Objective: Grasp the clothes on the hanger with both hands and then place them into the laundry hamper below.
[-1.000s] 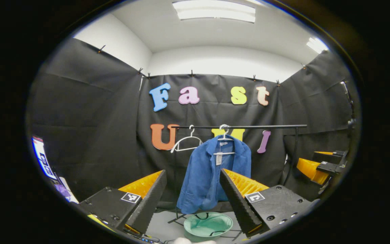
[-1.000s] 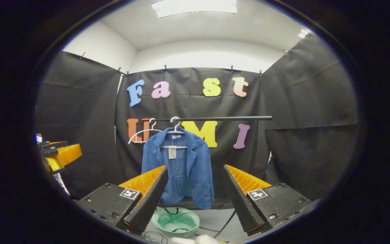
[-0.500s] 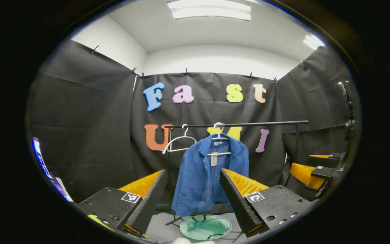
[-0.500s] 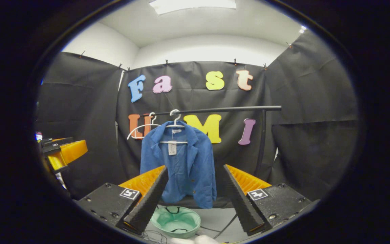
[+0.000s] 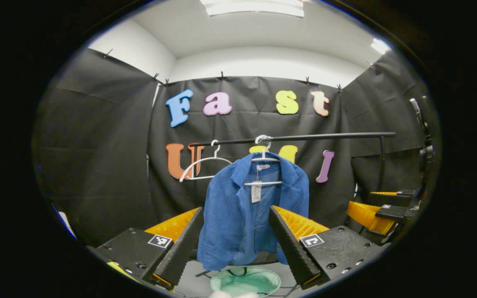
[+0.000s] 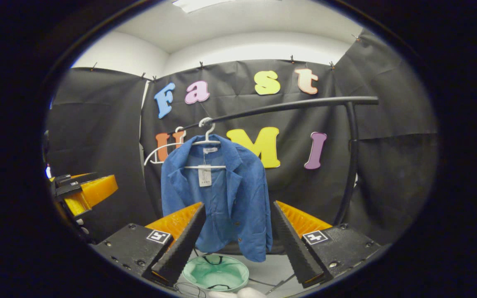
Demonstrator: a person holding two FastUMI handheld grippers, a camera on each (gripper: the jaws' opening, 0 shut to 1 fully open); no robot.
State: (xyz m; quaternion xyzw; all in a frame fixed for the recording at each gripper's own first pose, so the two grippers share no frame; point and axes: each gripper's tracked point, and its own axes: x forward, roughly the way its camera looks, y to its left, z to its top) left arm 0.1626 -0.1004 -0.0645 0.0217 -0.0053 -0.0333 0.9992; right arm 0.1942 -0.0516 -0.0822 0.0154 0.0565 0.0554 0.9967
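A blue jacket (image 5: 244, 215) (image 6: 226, 194) hangs on a white hanger (image 5: 264, 156) (image 6: 207, 138) from a black rail (image 5: 304, 137) (image 6: 288, 106). Below it on the floor sits a round green hamper (image 5: 244, 281) (image 6: 215, 274). My left gripper (image 5: 235, 244) stands open, its fingers framing the jacket's lower half, still short of it. My right gripper (image 6: 238, 242) is open too, aimed at the jacket's hem from a distance. The right gripper (image 5: 381, 209) also appears at the right edge of the left gripper view, and the left gripper (image 6: 83, 192) at the left edge of the right gripper view.
A second, bare white hanger (image 5: 203, 165) (image 6: 160, 149) hangs on the rail left of the jacket. The rail's black upright post (image 6: 348, 165) (image 5: 381, 163) stands to the right. Cables lie on the floor near the hamper.
Both grippers have moved closer to the rail: the jacket and rail look bigger and higher in both views. Both stay open.
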